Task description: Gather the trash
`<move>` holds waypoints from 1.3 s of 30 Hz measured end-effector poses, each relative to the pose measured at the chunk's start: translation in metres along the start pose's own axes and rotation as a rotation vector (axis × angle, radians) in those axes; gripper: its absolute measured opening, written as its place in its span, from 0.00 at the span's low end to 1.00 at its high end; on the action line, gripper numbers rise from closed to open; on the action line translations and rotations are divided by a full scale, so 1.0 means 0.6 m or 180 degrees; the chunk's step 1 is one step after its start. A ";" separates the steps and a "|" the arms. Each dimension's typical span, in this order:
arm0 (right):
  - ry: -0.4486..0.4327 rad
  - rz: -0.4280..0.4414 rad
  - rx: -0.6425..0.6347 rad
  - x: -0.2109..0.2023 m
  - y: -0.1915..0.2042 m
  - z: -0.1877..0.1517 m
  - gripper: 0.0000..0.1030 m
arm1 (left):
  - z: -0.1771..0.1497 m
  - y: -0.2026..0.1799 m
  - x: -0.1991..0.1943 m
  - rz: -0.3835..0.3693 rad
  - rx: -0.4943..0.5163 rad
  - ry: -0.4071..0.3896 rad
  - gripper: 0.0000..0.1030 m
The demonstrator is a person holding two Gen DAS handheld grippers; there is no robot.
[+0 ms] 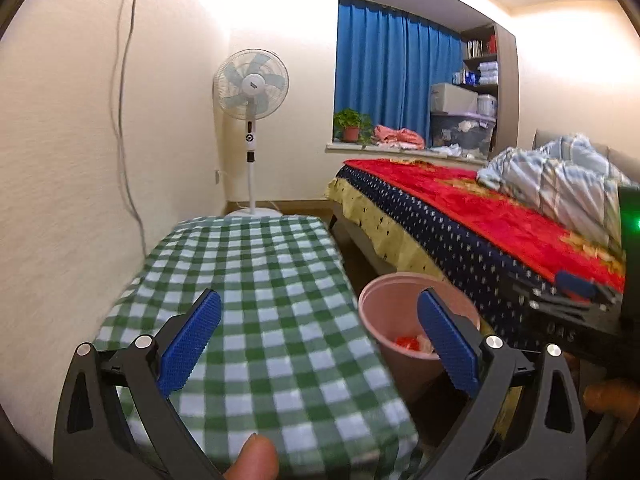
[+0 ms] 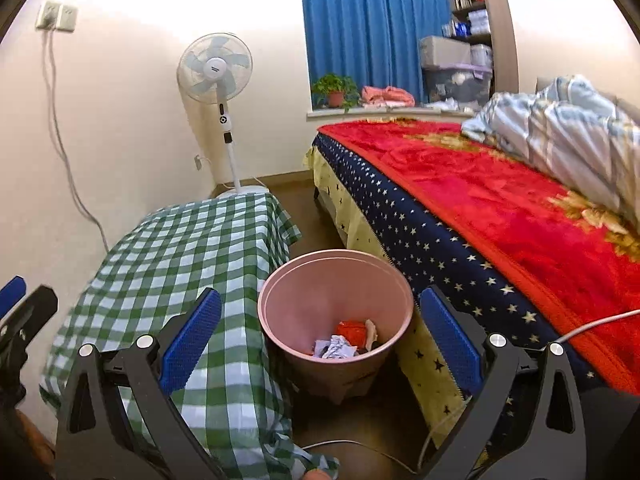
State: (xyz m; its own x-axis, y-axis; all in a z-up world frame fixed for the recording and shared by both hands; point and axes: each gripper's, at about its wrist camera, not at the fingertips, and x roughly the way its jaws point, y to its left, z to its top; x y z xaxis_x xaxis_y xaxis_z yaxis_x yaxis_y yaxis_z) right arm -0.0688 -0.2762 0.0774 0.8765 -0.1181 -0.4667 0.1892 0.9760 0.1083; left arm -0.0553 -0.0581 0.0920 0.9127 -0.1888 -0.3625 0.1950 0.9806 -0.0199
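A pink trash bin (image 2: 336, 304) stands on the floor between a green-checked table (image 2: 176, 256) and the bed (image 2: 500, 216). It holds crumpled white paper (image 2: 334, 348) and a red wrapper (image 2: 352, 330). My right gripper (image 2: 320, 340) is open and empty, held above the bin. My left gripper (image 1: 320, 340) is open and empty over the checked table (image 1: 260, 280), with the bin (image 1: 392, 312) just to its right. The right gripper (image 1: 576, 296) shows at the right edge of the left wrist view.
A standing fan (image 2: 218, 76) is at the far wall behind the table. The bed carries a red blanket (image 2: 480, 184) and a striped quilt (image 2: 560, 120). A white cable (image 2: 440, 428) runs across the floor by the bin. A potted plant (image 2: 336, 90) sits on the windowsill.
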 end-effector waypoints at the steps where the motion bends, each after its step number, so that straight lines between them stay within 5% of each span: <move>1: -0.0021 -0.0011 -0.0026 -0.009 0.004 -0.006 0.95 | -0.009 0.000 -0.008 0.0019 -0.0010 0.0047 0.92; 9: -0.0192 -0.0089 -0.0158 -0.046 0.029 -0.038 0.95 | -0.062 0.016 -0.006 0.0106 -0.0219 0.0238 0.92; 18: 0.0028 -0.0039 -0.0233 -0.001 0.057 -0.063 0.95 | -0.098 0.049 0.014 0.0313 -0.0327 0.0395 0.92; 39: 0.0160 0.0022 -0.0325 0.023 0.097 -0.085 0.95 | -0.108 0.062 0.022 0.0435 -0.0342 0.0429 0.92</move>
State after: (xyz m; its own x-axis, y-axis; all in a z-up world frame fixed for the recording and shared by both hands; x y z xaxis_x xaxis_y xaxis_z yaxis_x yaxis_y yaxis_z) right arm -0.0681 -0.2114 0.0322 0.8538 -0.1046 -0.5101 0.1350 0.9906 0.0228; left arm -0.0593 -0.0205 0.0264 0.8703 -0.0522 -0.4898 0.0268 0.9979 -0.0587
